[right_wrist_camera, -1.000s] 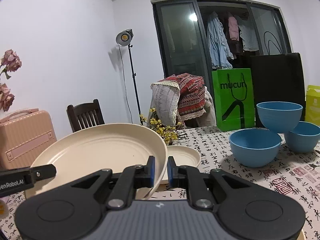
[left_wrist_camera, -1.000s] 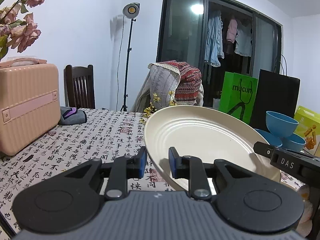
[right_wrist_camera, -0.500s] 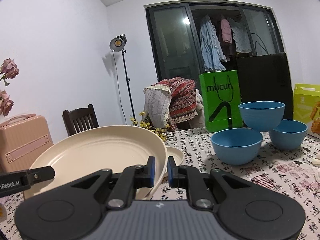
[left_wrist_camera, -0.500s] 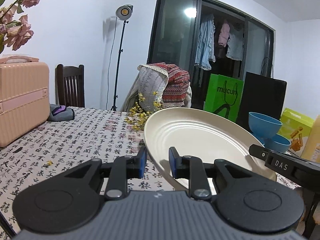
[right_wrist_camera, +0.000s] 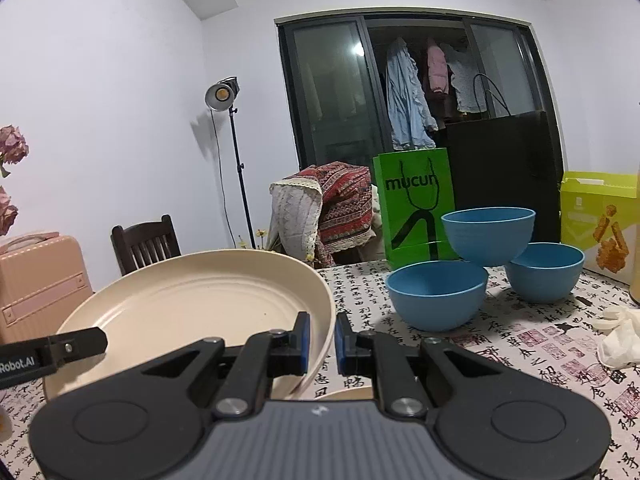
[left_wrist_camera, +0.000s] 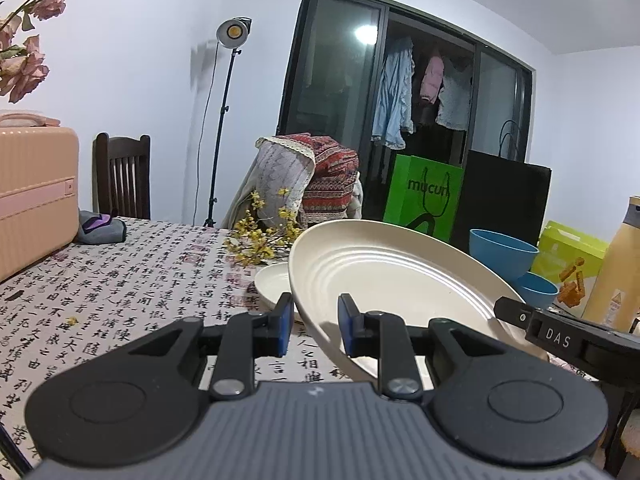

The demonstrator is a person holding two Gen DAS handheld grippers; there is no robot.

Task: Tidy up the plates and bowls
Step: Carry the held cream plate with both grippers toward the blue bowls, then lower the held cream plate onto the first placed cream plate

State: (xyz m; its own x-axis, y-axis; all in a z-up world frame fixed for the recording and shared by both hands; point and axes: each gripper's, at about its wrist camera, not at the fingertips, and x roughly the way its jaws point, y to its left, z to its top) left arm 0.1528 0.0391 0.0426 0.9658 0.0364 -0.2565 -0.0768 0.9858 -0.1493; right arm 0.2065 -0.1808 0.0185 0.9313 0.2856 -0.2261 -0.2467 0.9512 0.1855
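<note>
Gripping opposite rims of one large round cream-coloured plate (left_wrist_camera: 384, 280), the two hand-held grippers carry it clear of the calligraphy-print tablecloth (left_wrist_camera: 132, 280). On the plate's left rim, the left gripper (left_wrist_camera: 311, 322) has its blue pads closed on the edge; on the right rim, the right gripper (right_wrist_camera: 321, 342) is pinched nearly together on the thin lip. The plate hangs between them, tilted, its far edge raised. Just below and ahead of its left side lies a smaller cream plate (left_wrist_camera: 272, 282) flat on the cloth, partly hidden under the carried one; in the right wrist view only a sliver of it shows beneath the fingers. That overlap is what the next move likely depends on, whether stacking or passing over. Further right stand three blue bowls (right_wrist_camera: 438, 294), one perched on the other two, well apart from the plates.
</note>
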